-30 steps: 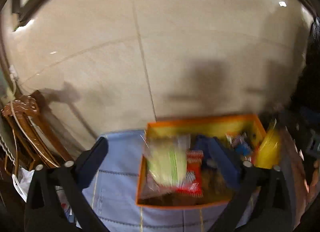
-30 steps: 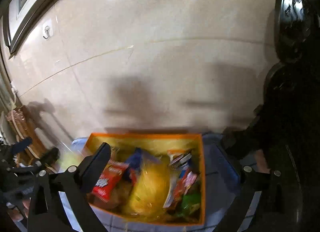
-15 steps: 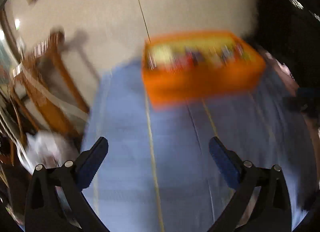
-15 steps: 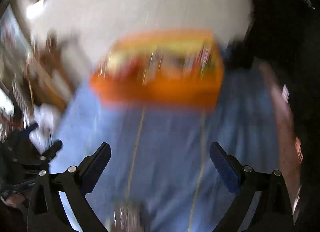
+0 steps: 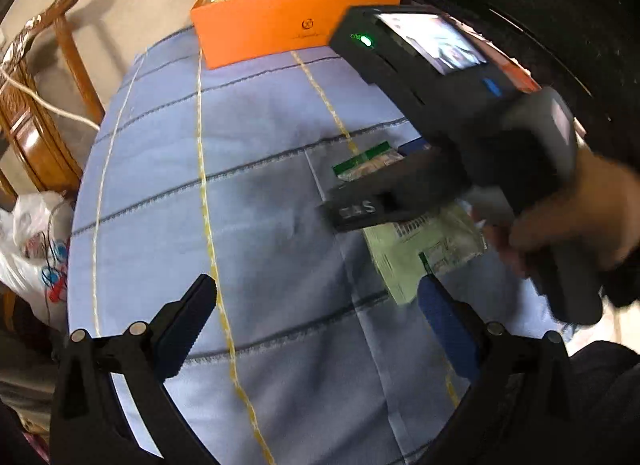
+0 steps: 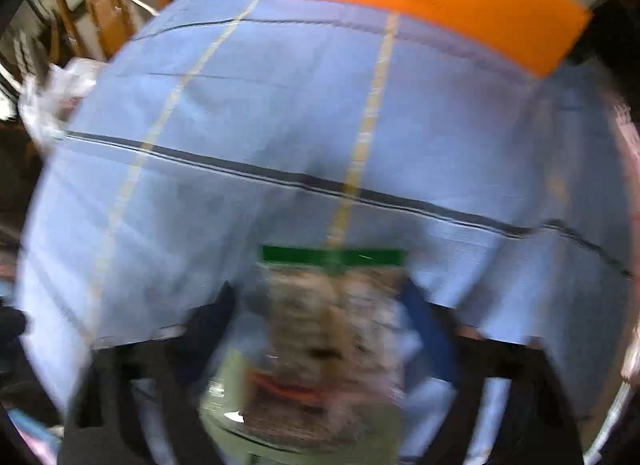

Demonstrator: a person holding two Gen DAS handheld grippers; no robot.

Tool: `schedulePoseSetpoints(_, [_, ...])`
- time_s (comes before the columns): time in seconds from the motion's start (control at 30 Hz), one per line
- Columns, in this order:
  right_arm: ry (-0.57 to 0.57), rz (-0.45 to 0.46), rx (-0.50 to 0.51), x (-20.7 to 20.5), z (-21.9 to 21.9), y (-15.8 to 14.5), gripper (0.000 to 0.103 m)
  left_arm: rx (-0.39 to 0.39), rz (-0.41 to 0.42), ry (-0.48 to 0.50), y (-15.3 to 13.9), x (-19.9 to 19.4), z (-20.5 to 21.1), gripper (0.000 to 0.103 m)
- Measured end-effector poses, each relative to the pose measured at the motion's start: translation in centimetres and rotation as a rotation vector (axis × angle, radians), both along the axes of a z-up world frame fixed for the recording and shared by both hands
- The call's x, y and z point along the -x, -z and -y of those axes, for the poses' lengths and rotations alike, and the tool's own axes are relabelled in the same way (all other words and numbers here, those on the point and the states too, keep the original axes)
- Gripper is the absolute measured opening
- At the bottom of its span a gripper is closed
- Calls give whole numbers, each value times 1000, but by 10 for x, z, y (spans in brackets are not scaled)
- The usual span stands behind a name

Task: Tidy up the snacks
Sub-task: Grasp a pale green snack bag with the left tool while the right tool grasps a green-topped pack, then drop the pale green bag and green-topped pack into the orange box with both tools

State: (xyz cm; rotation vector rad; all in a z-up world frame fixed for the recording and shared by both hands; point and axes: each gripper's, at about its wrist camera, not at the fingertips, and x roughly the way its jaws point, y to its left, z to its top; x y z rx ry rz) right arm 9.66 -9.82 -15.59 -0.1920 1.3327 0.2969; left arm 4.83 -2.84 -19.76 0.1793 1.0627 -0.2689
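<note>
Your right gripper (image 6: 324, 329) has just been closing around the green-topped snack packet (image 6: 332, 325) at lower centre; whether the pads already press is unclear. Your left gripper (image 5: 316, 301) is wide open and empty. The orange box (image 5: 280, 21) at the top already holds snacks; this packet remains outside it.

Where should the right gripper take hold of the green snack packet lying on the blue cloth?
Across its narrow width, coming from straight above. The snack packet lies flat on the tablecloth, long and thin, so only its two long edges offer the right gripper a bite. Its jaws, which have just been closing, already straddle the packet near the green-banded end; whether the pads press is blurred.
</note>
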Motion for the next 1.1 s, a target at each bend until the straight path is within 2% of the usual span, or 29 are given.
schedulePoseSetpoints(0.07, [66, -38, -62, -1, 15, -3, 55, -26, 22, 5, 1, 4, 1, 99])
schedulePoseSetpoints(0.13, [113, -29, -57, 0, 33, -7, 55, -94, 76, 31, -1, 6, 11, 99])
schedulePoseSetpoints(0.2, [164, -18, -74, -2, 52, -15, 55, -138, 124, 81, -2, 8, 23, 99])
schedulePoseSetpoints(0.27, [272, -23, -151, -3, 87, -34, 55, -146, 174, 152, -1, 12, 41, 99])
schedulePoseSetpoints(0.4, [386, 90, -129, 17, 135, -72, 55, -96, 219, 364, -1, 9, 74, 99])
schedulePoseSetpoints(0.47, [459, 99, -150, 38, 163, -87, 56, -72, 232, 530, 1, 8, 86, 99])
schedulePoseSetpoints(0.5, [491, 104, -154, 48, 175, -93, 56, -81, 211, 646, 4, 8, 91, 99])
schedulePoseSetpoints(0.57, [533, 119, -145, 70, 189, -100, 56, -80, 190, 808, 9, 6, 96, 99])
schedulePoseSetpoints(0.63, [590, 126, -148, 89, 199, -103, 56, -75, 86, 934, 23, -1, 99, 99])
schedulePoseSetpoints(0.67, [626, 132, -159, 100, 204, -104, 56, -76, -6, 998, 36, -7, 96, 98])
schedulePoseSetpoints(0.7, [662, 142, -163, 110, 208, -105, 56, -113, -75, 1056, 50, -7, 98, 97])
schedulePoseSetpoints(0.73, [691, 151, -164, 117, 210, -106, 56, -156, -68, 1097, 59, -6, 97, 89])
schedulePoseSetpoints(0.77, [725, 160, -170, 125, 212, -106, 56, -100, -97, 1073, 56, -13, 96, 83])
schedulePoseSetpoints(0.8, [745, 164, -175, 131, 216, -106, 56, -87, -121, 1023, 52, -20, 98, 57])
schedulePoseSetpoints(0.83, [782, 169, -179, 139, 219, -105, 56, -56, -161, 985, 49, -29, 98, 46])
schedulePoseSetpoints(0.87, [796, 170, -178, 142, 218, -103, 56, 21, -220, 914, 44, -39, 95, 45])
schedulePoseSetpoints(0.9, [811, 168, -176, 145, 217, -102, 56, 76, -213, 849, 39, -44, 92, 43])
schedulePoseSetpoints(0.93, [822, 162, -178, 148, 217, -100, 56, 84, -184, 817, 36, -43, 91, 42])
schedulePoseSetpoints(1.03, [822, 158, -175, 150, 215, -102, 56, 22, -140, 700, 33, -38, 91, 42])
schedulePoseSetpoints(1.1, [804, 170, -166, 144, 212, -107, 56, 89, -129, 623, 20, -41, 83, 42])
